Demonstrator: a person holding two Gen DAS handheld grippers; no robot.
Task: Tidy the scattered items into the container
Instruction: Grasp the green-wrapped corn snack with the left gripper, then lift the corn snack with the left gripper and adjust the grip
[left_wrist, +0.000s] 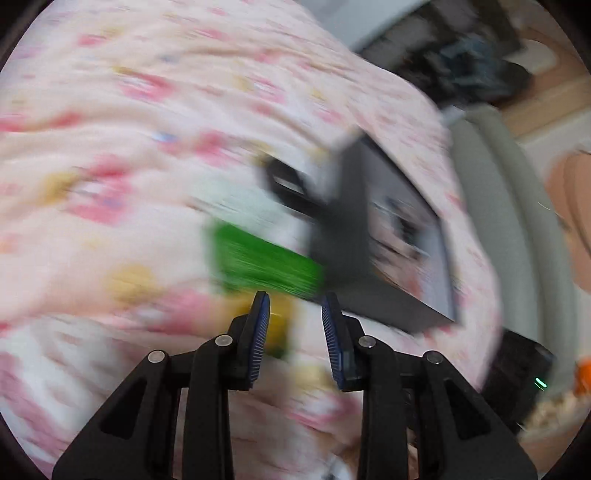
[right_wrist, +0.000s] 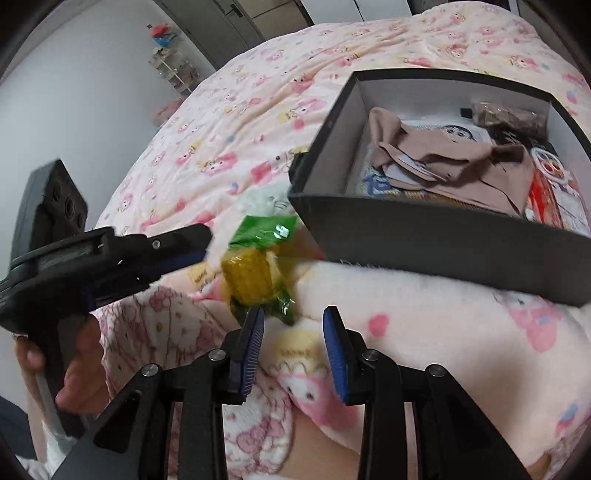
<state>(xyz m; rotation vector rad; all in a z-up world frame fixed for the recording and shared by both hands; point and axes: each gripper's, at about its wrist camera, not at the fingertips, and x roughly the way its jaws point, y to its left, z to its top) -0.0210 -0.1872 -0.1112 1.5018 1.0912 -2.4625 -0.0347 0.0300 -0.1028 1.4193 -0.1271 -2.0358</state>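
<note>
A green and yellow packet of corn (right_wrist: 258, 266) lies on the pink patterned bedspread, just left of the dark cardboard box (right_wrist: 424, 236). The box holds a beige cloth (right_wrist: 443, 162) and several small packets. My right gripper (right_wrist: 293, 332) is open and empty, its fingertips just short of the packet's near end. My left gripper (right_wrist: 199, 243) comes in from the left beside the packet. In the blurred left wrist view it (left_wrist: 295, 328) is open, with the packet (left_wrist: 266, 258) just ahead of its fingers and the box (left_wrist: 369, 266) to the right.
The bedspread (right_wrist: 258, 110) stretches far behind the box. A white wall and a small shelf (right_wrist: 173, 70) stand at the back left. A black device (left_wrist: 517, 365) sits off the bed's edge in the left wrist view. A small black object (left_wrist: 288, 184) lies beside the box.
</note>
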